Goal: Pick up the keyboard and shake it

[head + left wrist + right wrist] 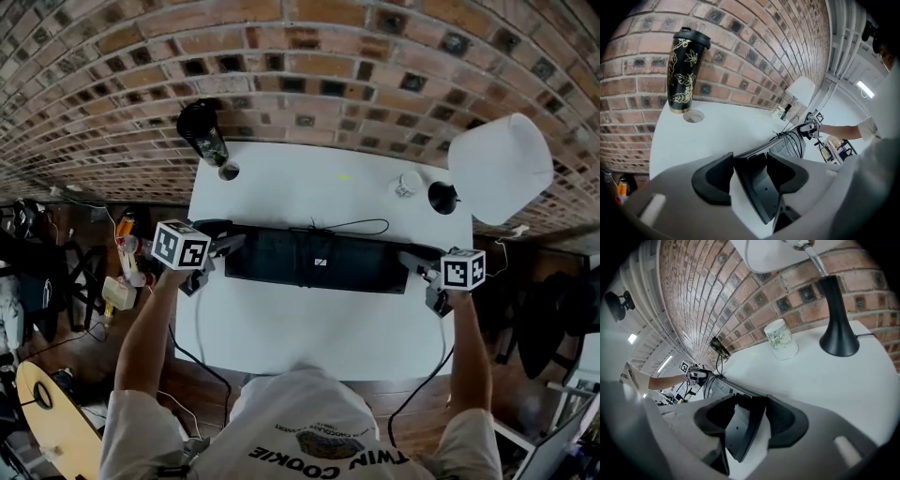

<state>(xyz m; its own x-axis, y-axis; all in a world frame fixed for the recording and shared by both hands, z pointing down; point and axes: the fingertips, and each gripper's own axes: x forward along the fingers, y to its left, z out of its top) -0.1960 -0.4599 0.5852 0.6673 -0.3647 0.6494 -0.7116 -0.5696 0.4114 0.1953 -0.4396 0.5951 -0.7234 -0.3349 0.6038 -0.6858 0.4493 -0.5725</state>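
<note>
A black keyboard [281, 258] lies lengthwise across the white table [309, 328], a white label at its middle and its cable [361, 225] looping off the far edge. My left gripper [230, 246] holds its left end and my right gripper [412, 262] its right end. In the left gripper view the keyboard's end [759, 187], a panel with screw holes, sits tilted between the two pads of the left gripper [750, 171], and both pads touch it. In the right gripper view the other end [740, 427] is clamped the same way in the right gripper [750, 416].
A black tumbler with gold flowers [202, 131] and a small round disc [228, 172] stand at the table's far left. A small glass [406, 184] and a lamp with a black base [442, 197] and white shade [502, 164] are at the far right. A brick wall runs behind.
</note>
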